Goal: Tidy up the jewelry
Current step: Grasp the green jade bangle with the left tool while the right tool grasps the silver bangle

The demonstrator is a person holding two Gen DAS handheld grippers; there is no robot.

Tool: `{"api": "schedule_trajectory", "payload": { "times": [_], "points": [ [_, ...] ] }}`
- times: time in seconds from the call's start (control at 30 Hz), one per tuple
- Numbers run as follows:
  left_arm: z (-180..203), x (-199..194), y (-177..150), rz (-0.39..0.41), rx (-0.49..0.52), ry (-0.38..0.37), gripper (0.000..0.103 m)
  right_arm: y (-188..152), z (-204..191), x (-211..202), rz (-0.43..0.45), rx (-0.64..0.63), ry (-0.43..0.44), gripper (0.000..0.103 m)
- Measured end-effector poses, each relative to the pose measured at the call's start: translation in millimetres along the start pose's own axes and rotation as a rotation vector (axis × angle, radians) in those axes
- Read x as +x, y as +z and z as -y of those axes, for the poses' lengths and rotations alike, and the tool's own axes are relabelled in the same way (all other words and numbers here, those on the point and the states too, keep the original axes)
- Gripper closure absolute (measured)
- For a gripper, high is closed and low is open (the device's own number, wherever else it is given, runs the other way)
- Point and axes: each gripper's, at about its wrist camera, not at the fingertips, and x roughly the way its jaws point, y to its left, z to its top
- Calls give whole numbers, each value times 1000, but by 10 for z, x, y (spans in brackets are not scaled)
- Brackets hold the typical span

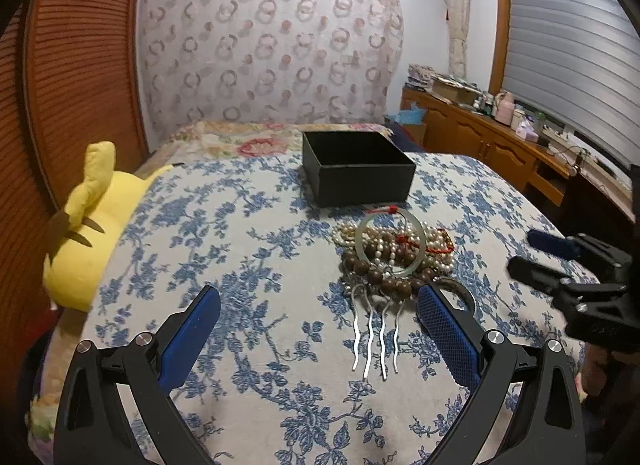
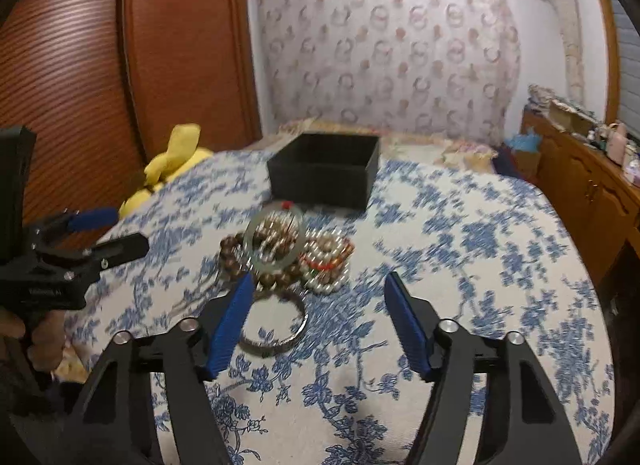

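The left hand-held gripper [image 1: 318, 323] hangs wide apart, gripping nothing, above a silver hair comb [image 1: 376, 339]. The right hand-held gripper [image 2: 320, 305], parted and empty, hovers by a metal bangle [image 2: 274, 327]. Beyond, the jewelry pile [image 1: 394, 253] lies on the bed [image 1: 224, 225] near a black box [image 1: 356, 169].

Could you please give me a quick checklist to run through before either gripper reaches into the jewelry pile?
1. Black box open on top, ready to receive: ok.
2. Box contents: cannot tell, inside is dark.
3. Left gripper open, nothing held: ok.
4. Right gripper open, nothing held: ok.
5. Pieces separate enough for a single pick: not ok; green bangle, brown beads and pearls are tangled.
6. Hair comb lies at the pile's near edge, reachable: ok.
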Motion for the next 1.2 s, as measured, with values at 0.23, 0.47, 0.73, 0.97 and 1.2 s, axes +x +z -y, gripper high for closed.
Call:
{"api": "schedule_trajectory", "payload": {
  "times": [0.23, 0.47, 0.73, 0.97, 1.2],
  "points": [
    [10, 193, 30, -47, -3, -62, 12, -26, -48, 365, -141, -49, 61, 62],
    [29, 479, 206, -91, 37, -94, 25, -45, -47, 568, -217, -79, 65, 66],
    [176, 904, 407, -139, 113, -125, 43, -56, -40, 642, -264, -113, 52, 93],
    [255, 1173, 523, -172, 148, -134, 47, -38, 134, 566, -256, -119, 29, 98],
    [281, 1334, 581, -199, 170, -180, 62, 28, 265, 425, -200, -103, 11, 98]
  ]
}}
